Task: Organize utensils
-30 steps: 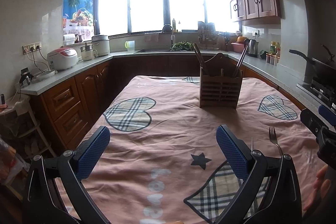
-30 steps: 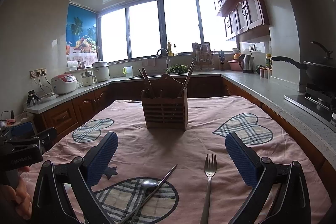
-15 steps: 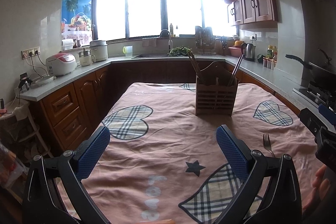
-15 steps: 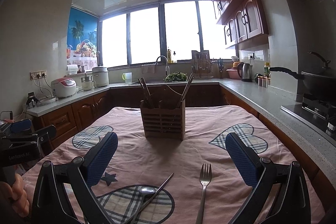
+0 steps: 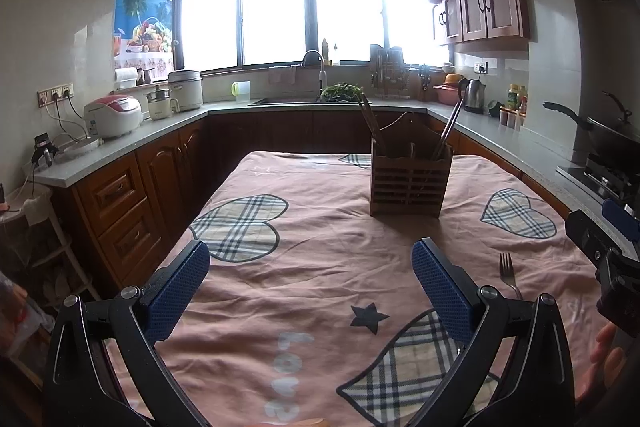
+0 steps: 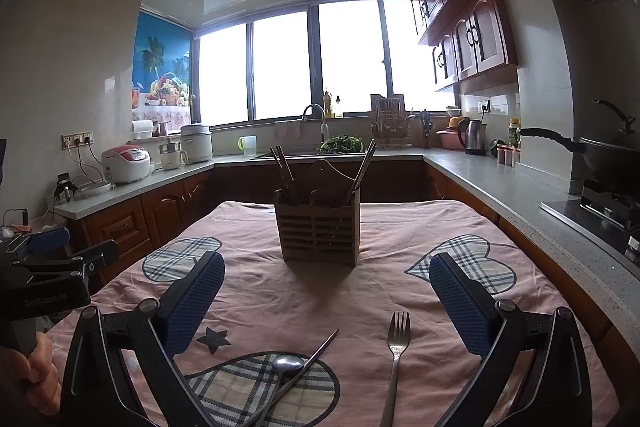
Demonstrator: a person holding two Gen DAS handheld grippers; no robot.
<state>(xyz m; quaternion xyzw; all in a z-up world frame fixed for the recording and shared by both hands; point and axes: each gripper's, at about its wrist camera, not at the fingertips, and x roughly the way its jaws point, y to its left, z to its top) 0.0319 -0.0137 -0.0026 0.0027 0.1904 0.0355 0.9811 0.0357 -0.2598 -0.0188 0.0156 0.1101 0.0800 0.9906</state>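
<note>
A wooden slatted utensil holder (image 6: 318,227) stands upright on the pink tablecloth, with chopsticks in it; it also shows in the left wrist view (image 5: 408,183). A metal fork (image 6: 396,351) lies on the cloth near me, also seen in the left wrist view (image 5: 509,273). A spoon (image 6: 286,365) and a metal chopstick (image 6: 310,359) lie crossed on a plaid heart patch. My right gripper (image 6: 326,301) is open and empty, above the loose utensils. My left gripper (image 5: 310,293) is open and empty, left of the fork.
The table with its pink cloth (image 5: 312,235) sits inside a U-shaped kitchen counter (image 6: 500,179). A rice cooker (image 5: 114,115) and pots stand on the left counter, a kettle (image 6: 474,135) and a wok (image 6: 608,155) on the right. Wooden cabinets (image 5: 124,199) border the table's left side.
Both grippers have drawn back and tilted up a little, so the holder and utensils sit lower and smaller in view. Both stay open and empty.
</note>
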